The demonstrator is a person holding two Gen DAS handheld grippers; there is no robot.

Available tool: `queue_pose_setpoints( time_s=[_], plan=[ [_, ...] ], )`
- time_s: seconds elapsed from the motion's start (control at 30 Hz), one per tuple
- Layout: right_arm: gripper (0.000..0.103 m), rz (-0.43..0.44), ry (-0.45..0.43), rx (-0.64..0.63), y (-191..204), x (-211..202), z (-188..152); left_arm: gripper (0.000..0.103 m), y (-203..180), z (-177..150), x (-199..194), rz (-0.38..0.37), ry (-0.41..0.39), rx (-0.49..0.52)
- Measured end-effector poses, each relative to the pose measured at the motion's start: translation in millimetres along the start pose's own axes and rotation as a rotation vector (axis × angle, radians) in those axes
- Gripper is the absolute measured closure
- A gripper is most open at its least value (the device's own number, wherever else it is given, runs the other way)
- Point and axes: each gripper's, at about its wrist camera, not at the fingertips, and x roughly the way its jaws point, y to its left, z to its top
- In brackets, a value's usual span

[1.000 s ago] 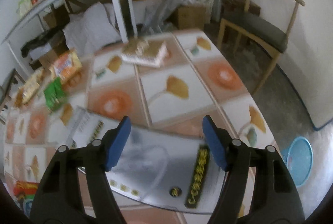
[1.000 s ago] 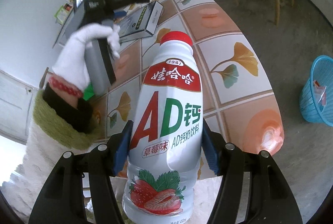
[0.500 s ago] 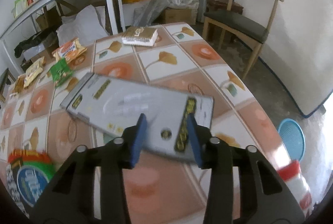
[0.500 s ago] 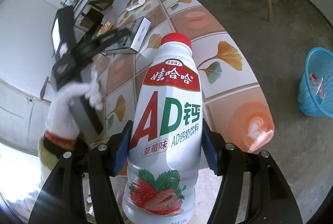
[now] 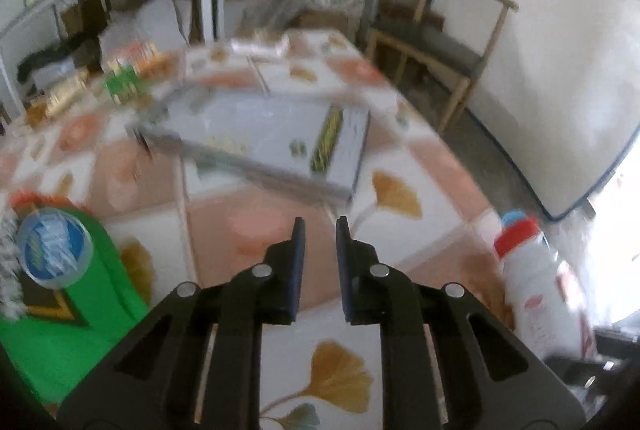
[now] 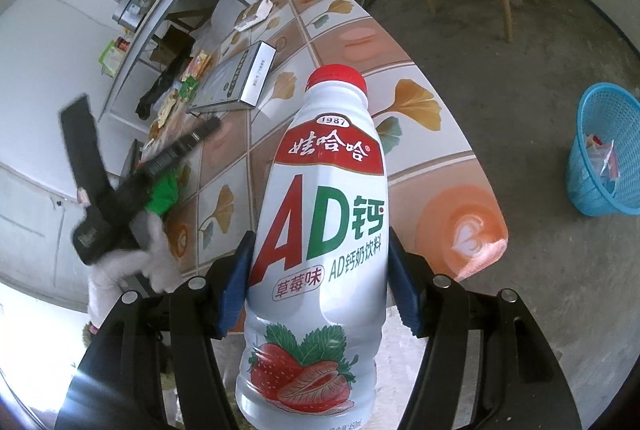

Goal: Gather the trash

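Right gripper (image 6: pixel 320 282): fingers (image 6: pixel 236 294) pressed on both sides of the bottle
Bottle (image 6: pixel 320 230): white, red cap, strawberry label
Table (image 6: pixel 460 214): tiled, beneath the bottle
Basket (image 6: pixel 604 154): blue, on the floor, right
Left gripper (image 6: pixel 212 126): in a gloved hand (image 6: pixel 132 254), left, its jaw gap not visible
Box (image 6: pixel 236 78): flat on the table

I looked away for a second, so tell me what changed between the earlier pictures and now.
The left tongs pulled back from over the grey box toward the near table edge, and their jaws have just been closing with nothing between them. The box lies on the table, never gripped. The right tongs stayed clamped on the strawberry milk bottle.
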Motion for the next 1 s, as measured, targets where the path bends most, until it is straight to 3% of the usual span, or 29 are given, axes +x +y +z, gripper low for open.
queue_pose_setpoints(
  time_s=[0.07,0.1,0.13,0.27,0.43,0.53,0.6,0.7,1.0],
  plan=[
    [0.043,-0.007,0.002,-0.007,2,1,1,0.081,1,19,0,0.008,-0.035,-0.019],
    [0.043,-0.007,0.003,-0.008,1,1,0,0.067,2,29,2,0.015,-0.045,-0.029],
    [0.043,-0.007,0.005,-0.008,1,2,1,0.060,3,41,6,0.027,-0.062,-0.042],
    [0.043,-0.007,0.010,-0.002,2,2,2,0.042,9,92,45,0.098,-0.054,-0.071],
    [0.043,-0.012,0.020,0.000,3,3,4,0.041,11,116,106,0.181,0.041,-0.035],
    [0.043,-0.020,0.025,-0.003,4,5,5,0.040,8,106,137,0.220,0.111,0.052],
    [0.043,-0.027,0.027,-0.009,6,5,5,0.041,-1,96,139,0.253,0.095,0.147],
    [0.043,-0.026,0.024,-0.007,6,5,5,0.041,-4,88,130,0.183,0.106,0.158],
    [0.043,-0.020,0.013,0.010,4,4,3,0.041,-19,40,84,0.065,0.134,0.251]
  ],
)
